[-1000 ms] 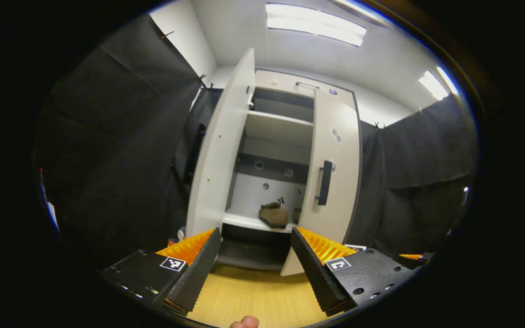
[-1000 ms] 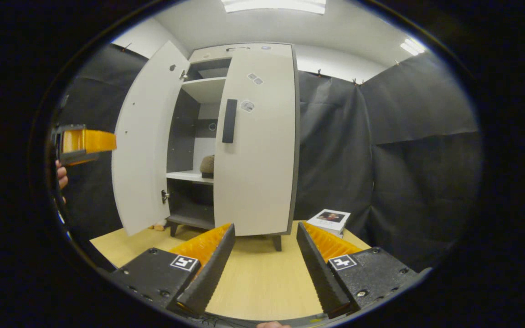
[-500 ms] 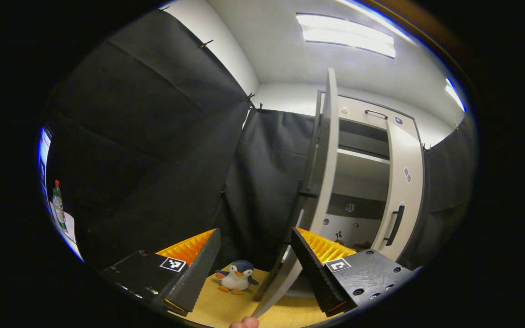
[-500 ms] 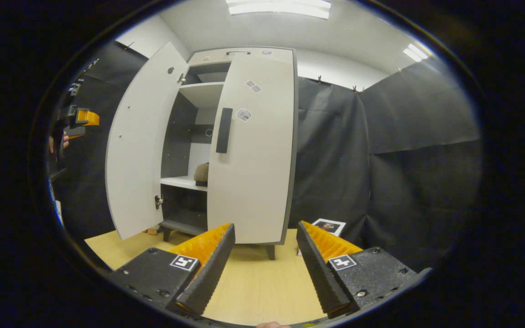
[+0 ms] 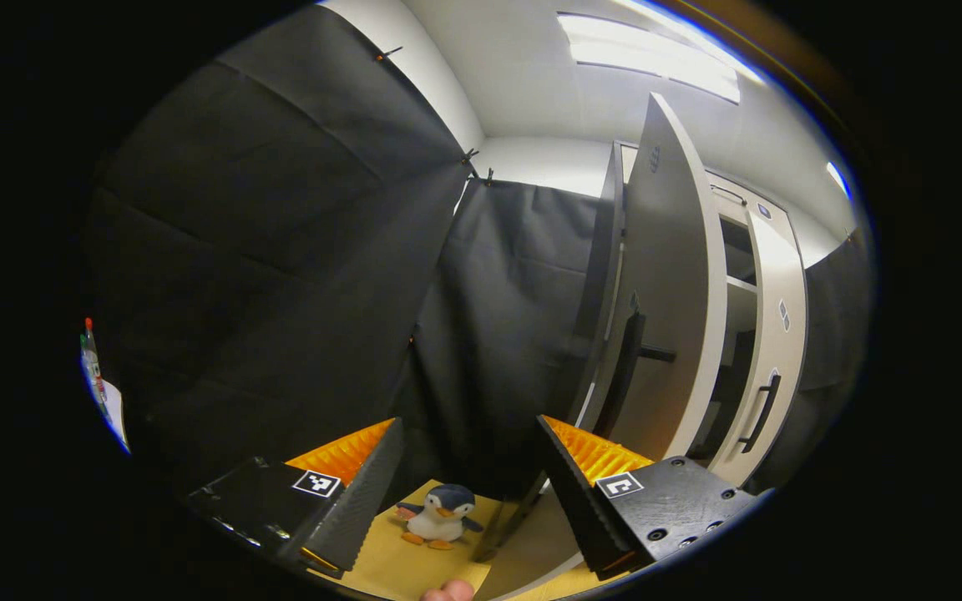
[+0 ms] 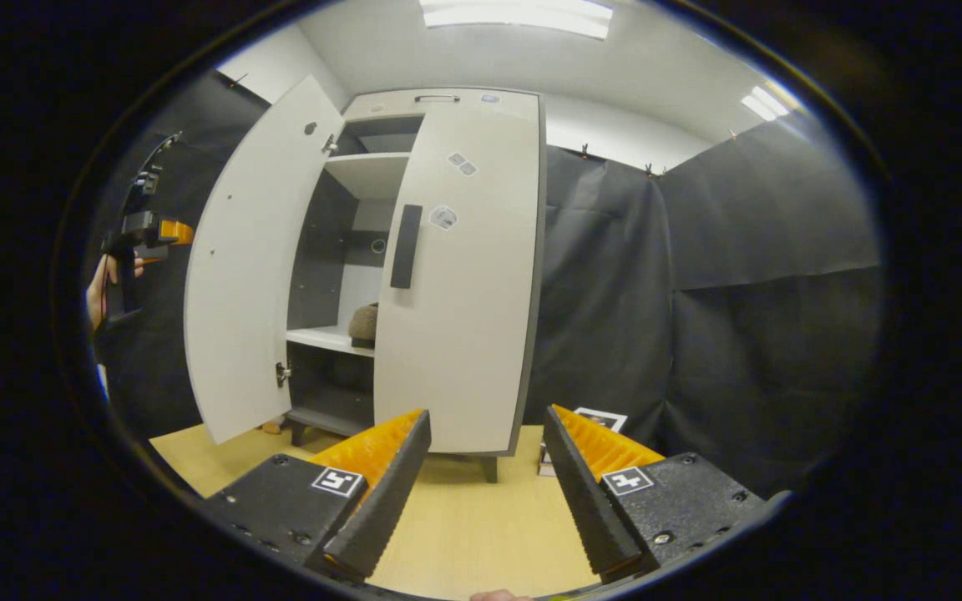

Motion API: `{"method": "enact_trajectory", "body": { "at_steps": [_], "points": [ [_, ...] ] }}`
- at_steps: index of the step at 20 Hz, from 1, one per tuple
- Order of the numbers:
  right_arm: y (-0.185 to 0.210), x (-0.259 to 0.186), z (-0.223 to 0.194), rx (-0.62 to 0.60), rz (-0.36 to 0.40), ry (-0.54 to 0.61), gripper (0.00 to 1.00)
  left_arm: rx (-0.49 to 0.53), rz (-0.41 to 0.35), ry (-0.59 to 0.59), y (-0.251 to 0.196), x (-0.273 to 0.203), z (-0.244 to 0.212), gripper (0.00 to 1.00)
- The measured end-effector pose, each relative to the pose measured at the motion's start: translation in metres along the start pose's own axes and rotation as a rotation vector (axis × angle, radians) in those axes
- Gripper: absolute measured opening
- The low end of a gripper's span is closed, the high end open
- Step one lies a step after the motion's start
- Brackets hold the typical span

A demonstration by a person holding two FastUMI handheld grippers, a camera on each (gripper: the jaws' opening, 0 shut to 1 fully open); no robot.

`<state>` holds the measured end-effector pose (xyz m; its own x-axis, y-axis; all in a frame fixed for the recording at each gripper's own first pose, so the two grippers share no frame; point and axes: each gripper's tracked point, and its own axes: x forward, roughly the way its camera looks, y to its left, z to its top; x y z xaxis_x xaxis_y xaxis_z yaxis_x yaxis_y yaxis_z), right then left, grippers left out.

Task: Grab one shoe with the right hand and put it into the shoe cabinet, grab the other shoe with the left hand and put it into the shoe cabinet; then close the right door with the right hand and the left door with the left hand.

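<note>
The pale shoe cabinet (image 6: 439, 96) stands ahead in the right gripper view. Its right door (image 6: 464, 275) looks shut or nearly shut, and its left door (image 6: 251, 259) hangs wide open. A brown shoe (image 6: 362, 321) rests on the lower shelf (image 6: 322, 338), half hidden by the right door. My right gripper (image 6: 485, 492) is open and empty, well back from the cabinet. My left gripper (image 5: 468, 492) is open and empty too, facing the outer face of the left door (image 5: 665, 292) near its dark handle (image 5: 627, 367). From the right gripper view, the left gripper (image 6: 165, 232) is beyond the open door, held by a hand (image 6: 101, 288).
A plush penguin (image 5: 439, 513) sits on the wooden floor (image 6: 464, 526) by the black cloth wall, left of the cabinet. A book (image 6: 598, 417) lies on the floor to the cabinet's right. A bottle (image 5: 90, 359) shows at the far left edge.
My left gripper has swung left, from facing the cabinet's inside to the outer side of the left door. My right gripper has drifted only slightly. Both stay open.
</note>
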<state>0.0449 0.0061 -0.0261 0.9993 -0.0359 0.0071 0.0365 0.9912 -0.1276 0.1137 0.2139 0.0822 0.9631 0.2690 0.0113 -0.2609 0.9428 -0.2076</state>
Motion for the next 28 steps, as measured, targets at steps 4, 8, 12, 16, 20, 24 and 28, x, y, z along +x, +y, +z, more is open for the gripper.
{"method": "enact_trajectory", "body": {
  "at_steps": [4, 8, 12, 16, 20, 24, 28],
  "points": [
    [0.007, 0.005, 0.004, 0.006, 0.014, -0.007, 0.90, 0.014, -0.028, 0.020, -0.005, 0.009, -0.004, 0.95],
    [0.016, 0.009, 0.006, -0.009, 0.032, -0.014, 0.90, 0.001, -0.044, 0.030, -0.007, 0.013, -0.006, 0.94],
    [0.019, 0.011, 0.005, 0.000, 0.046, -0.014, 0.90, 0.014, -0.035, 0.037, -0.010, 0.011, -0.008, 0.94],
    [0.018, 0.011, 0.002, 0.002, 0.044, -0.012, 0.90, 0.049, -0.040, 0.029, -0.019, 0.007, -0.009, 0.93],
    [0.014, 0.010, -0.001, 0.000, 0.035, -0.009, 0.90, 0.028, -0.065, 0.038, -0.028, 0.003, -0.008, 0.93],
    [0.009, 0.011, 0.001, 0.003, 0.024, -0.015, 0.90, 0.011, -0.145, 0.056, -0.062, -0.001, -0.015, 0.93],
    [0.005, 0.012, 0.000, 0.000, 0.006, -0.015, 0.90, 0.030, -0.194, 0.052, -0.096, -0.007, -0.022, 0.92]
  ]
}}
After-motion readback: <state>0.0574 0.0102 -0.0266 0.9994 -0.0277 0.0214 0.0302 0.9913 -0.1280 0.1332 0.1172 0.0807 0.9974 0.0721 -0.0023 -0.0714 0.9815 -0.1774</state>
